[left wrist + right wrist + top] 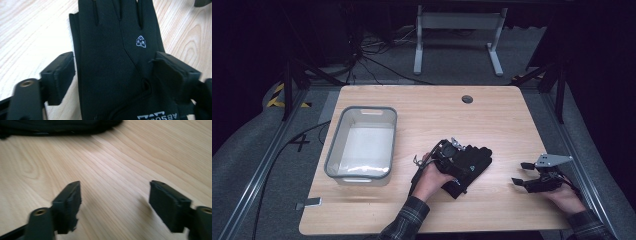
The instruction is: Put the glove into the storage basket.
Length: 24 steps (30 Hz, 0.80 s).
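Left gripper (112,75) is hovering spread over the black glove (112,50) at frame centre, pads unpressed. Right gripper (115,205) is gaping empty at lower right; centre the cuff before closing.

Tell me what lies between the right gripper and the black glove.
Only bare wooden table. In the high view nothing sits between the right gripper and the black glove; the right gripper view shows the same bare wood.

Glove (115,62) fingertips cut off above.
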{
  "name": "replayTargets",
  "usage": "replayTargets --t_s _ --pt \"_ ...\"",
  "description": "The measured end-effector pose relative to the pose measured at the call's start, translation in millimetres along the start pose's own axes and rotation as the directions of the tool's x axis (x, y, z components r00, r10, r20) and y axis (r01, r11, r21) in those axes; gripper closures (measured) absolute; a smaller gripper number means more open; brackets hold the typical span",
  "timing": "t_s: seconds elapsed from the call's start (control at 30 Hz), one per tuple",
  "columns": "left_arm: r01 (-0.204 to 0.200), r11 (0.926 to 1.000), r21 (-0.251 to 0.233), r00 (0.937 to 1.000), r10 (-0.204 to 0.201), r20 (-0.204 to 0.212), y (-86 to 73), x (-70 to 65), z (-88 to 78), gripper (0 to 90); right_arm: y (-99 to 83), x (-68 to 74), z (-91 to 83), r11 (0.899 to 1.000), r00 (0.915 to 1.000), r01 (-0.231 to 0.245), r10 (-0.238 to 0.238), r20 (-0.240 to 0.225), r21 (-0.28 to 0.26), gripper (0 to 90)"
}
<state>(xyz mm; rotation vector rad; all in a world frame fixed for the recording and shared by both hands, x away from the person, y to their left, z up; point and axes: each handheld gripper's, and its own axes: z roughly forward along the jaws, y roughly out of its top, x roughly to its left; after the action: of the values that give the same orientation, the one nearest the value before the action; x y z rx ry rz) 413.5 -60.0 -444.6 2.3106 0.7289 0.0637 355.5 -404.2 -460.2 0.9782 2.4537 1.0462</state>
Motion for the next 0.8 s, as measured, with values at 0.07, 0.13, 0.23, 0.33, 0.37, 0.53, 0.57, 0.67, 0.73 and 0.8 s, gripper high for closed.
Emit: replayTargets --t_s 0.07,0.13,0.23,0.33,0.37,0.53,0.57,0.67,0.73,0.8 --pt "-0.008 1.0000 0.005 1.0000 0.008 -0.002 0.3 -1.1 3.1 14.9 -4.0 -3.2 -0.4 1.000 0.9997 -0.002 0.002 0.023 -0.001 19.0" --pt "-0.016 0.9998 0.010 0.9999 0.016 -0.005 0.5 -2.1 7.0 13.9 -6.2 -5.9 0.8 1.000 0.9991 -0.013 0.013 0.040 -0.001 16.1" --pt "-0.022 0.9993 0.029 0.9996 0.023 -0.014 -0.1 -2.3 13.2 12.4 -6.3 -5.8 1.5 1.000 0.9987 -0.014 0.014 0.049 -0.008 15.2" --pt "-0.022 0.9990 0.040 0.9997 0.022 -0.013 -0.8 -1.2 17.2 10.6 -6.8 -6.3 2.0 1.000 0.9988 -0.017 0.017 0.046 -0.010 14.4" --pt "-0.024 0.9990 0.039 0.9996 0.024 -0.013 -0.9 -1.4 17.4 10.1 -6.8 -6.5 2.1 1.000 0.9988 -0.015 0.016 0.046 -0.011 14.4" --pt "-0.053 0.9976 0.045 0.9981 0.054 -0.029 -0.9 -4.1 17.2 13.9 -6.6 -6.7 2.3 1.000 0.9989 -0.017 0.017 0.043 -0.009 14.1" --pt "-0.057 0.9971 0.051 0.9978 0.059 -0.032 -0.8 -4.7 16.8 15.1 -6.6 -6.7 2.3 1.000 0.9989 -0.017 0.017 0.043 -0.009 14.1" --pt "-0.065 0.9965 0.053 0.9974 0.067 -0.026 -0.6 -5.6 15.5 20.5 -6.6 -6.8 2.4 1.000 0.9990 -0.017 0.018 0.042 -0.010 14.0" --pt "-0.073 0.9960 0.051 0.9972 0.074 -0.013 -0.5 -6.4 14.2 26.7 -6.6 -6.8 2.5 1.000 0.9990 -0.017 0.017 0.041 -0.010 14.0" --pt "-0.079 0.9956 0.051 0.9969 0.079 -0.004 -0.4 -6.6 13.0 34.8 -6.6 -6.7 2.5 1.000 0.9990 -0.017 0.018 0.041 -0.010 13.9"
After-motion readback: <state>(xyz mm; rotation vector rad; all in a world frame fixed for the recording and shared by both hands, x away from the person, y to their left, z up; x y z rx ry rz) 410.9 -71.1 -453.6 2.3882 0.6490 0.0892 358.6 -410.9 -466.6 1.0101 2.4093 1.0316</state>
